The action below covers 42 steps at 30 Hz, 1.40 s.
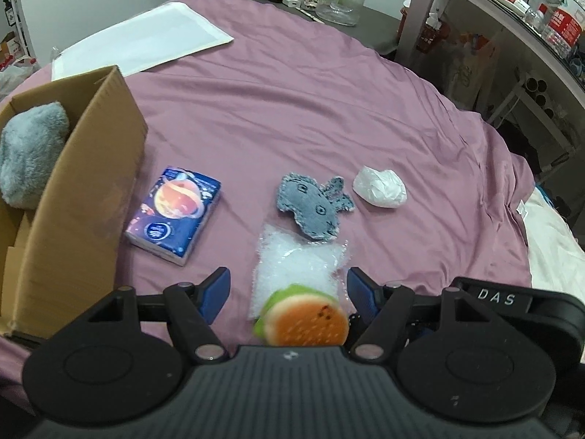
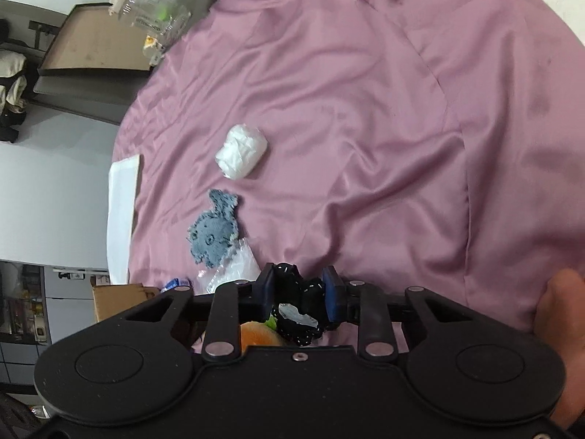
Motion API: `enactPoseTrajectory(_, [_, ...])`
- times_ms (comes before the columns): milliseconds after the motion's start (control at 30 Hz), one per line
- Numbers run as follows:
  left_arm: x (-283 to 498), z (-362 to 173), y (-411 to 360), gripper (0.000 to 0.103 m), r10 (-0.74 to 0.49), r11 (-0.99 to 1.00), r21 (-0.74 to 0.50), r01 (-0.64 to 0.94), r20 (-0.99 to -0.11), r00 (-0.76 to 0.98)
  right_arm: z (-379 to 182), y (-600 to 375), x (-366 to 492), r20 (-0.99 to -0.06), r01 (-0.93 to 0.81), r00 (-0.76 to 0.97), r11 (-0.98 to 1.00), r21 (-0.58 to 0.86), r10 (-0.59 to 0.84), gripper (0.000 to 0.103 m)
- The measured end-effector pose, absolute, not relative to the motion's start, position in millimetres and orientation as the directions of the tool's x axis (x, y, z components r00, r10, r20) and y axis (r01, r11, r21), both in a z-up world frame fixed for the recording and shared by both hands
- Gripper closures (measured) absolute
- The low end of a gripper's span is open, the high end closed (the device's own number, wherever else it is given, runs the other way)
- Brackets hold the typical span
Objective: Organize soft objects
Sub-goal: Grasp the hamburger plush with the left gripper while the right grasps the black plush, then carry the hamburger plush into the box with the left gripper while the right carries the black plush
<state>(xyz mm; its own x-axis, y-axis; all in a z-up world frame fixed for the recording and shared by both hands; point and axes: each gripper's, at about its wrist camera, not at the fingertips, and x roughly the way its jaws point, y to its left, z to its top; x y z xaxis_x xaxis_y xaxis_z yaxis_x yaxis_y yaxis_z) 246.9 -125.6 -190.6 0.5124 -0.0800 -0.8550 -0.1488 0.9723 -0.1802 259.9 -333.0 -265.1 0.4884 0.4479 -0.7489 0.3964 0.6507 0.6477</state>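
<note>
Left gripper (image 1: 289,292): jaws spread wide, nothing between the pads. A burger plush (image 1: 301,320) sits low between the fingers, close to the camera, blurred; can't tell if it's touching either finger.

Right gripper (image 2: 298,298): jaws pinching a black cloth (image 2: 301,305) with white specks and a pale patch, bunched between the blue pads. A hand (image 2: 563,347) shows at the right edge of that view.

On the purple sheet (image 1: 310,109):
- bubble wrap (image 1: 298,267) just beyond the burger plush, between the left fingers
- grey fish plush (image 1: 314,203) past the bubble wrap, its lower edge overlapping the wrap
- white wad (image 1: 380,186) just right of the fish, apart from it
- tissue pack (image 1: 173,214) left of the fish, near the box
- white sheet of paper (image 1: 142,40) at the far left of the bed

Cardboard box (image 1: 84,197) stands open at the left, with a grey fluffy item (image 1: 29,153) inside against the near wall.

Right wrist view: fish, white wad and bubble wrap all lie ahead-left of the right gripper; the burger plush shows under the left finger.
</note>
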Motion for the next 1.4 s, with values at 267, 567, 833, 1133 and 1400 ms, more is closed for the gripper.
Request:
enactPoseTrajectory(267, [245.2, -200.3, -134.1, 0.034, -0.095, 0.974, -0.183, -0.136, -0.868, 0.488, -260.8, -337.0, 261.7, -0.751, 0.399, 0.523, 0.663, 0.634, 0.403, 0.076])
enactPoseTrajectory(567, [236.2, -220.5, -141.8, 0.034, -0.109, 0.975, -0.182, -0.130, -0.894, 0.434, -259.4, -336.5, 259.5, -0.762, 0.402, 0.528, 0.679, 0.614, 0.376, 0.076])
enactPoseTrajectory(833, [228.6, -216.9, -123.9, 0.056, -0.166, 0.955, -0.253, -0.157, -0.890, 0.424, -254.0, -334.3, 248.0, -0.755, 0.386, 0.530, 0.683, 0.620, 0.386, 0.076])
enactPoseTrajectory(1133, [213.3, -179.7, -98.7, 0.056, -0.211, 0.939, -0.313, -0.145, -0.854, 0.476, -227.7, -327.5, 226.0, -0.704, 0.308, 0.576, 0.688, 0.657, 0.415, 0.076])
enactPoseTrajectory(1400, [196.6, -147.0, -74.3, 0.056, -0.210, 0.935, -0.328, -0.136, -0.820, 0.532, -192.0, -318.5, 205.9, -0.659, 0.222, 0.638, 0.725, 0.652, 0.398, 0.076])
